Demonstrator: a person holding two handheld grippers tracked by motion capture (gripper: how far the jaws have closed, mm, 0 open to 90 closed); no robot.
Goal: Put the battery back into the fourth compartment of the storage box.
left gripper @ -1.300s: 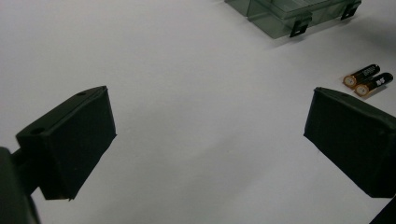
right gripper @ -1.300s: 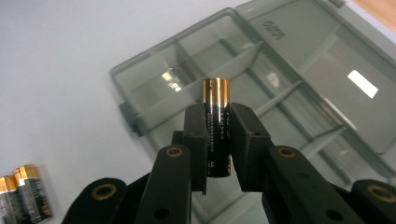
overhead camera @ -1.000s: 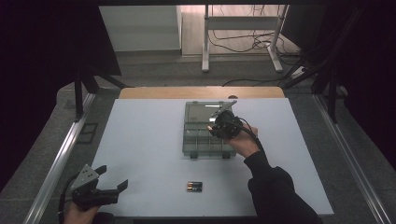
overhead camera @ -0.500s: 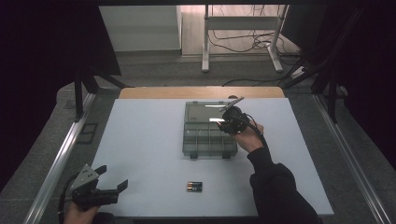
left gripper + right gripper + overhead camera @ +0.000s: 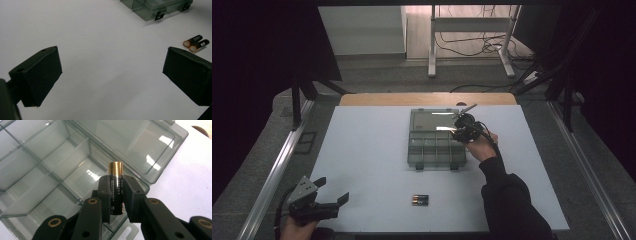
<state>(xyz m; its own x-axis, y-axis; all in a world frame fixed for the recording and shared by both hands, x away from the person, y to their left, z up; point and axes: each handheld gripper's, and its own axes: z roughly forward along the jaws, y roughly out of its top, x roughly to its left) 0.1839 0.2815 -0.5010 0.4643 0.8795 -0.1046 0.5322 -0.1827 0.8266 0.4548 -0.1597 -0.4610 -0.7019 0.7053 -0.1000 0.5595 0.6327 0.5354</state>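
A clear grey compartment box [image 5: 434,147] lies open on the white table, its lid [image 5: 432,120] folded flat toward the far side. My right gripper [image 5: 460,131] hovers over the box's right edge, shut on a black and gold battery [image 5: 116,190] held upright above the compartments [image 5: 50,170]. Two more batteries [image 5: 420,200] lie side by side near the table's front edge, also seen as the pair of batteries [image 5: 196,43] past my left gripper. My left gripper [image 5: 332,202] rests at the front left corner, open, with bare table between its pads [image 5: 40,75].
The white table top [image 5: 362,150] ends in a wooden strip [image 5: 427,98] at the far side. Metal rails [image 5: 277,165] run along both sides. Beyond the table stand a white frame's legs [image 5: 432,50] with cables on the floor.
My right gripper, with the battery in it, has shifted slightly right and farther over the box's right edge. The left gripper has stayed put.
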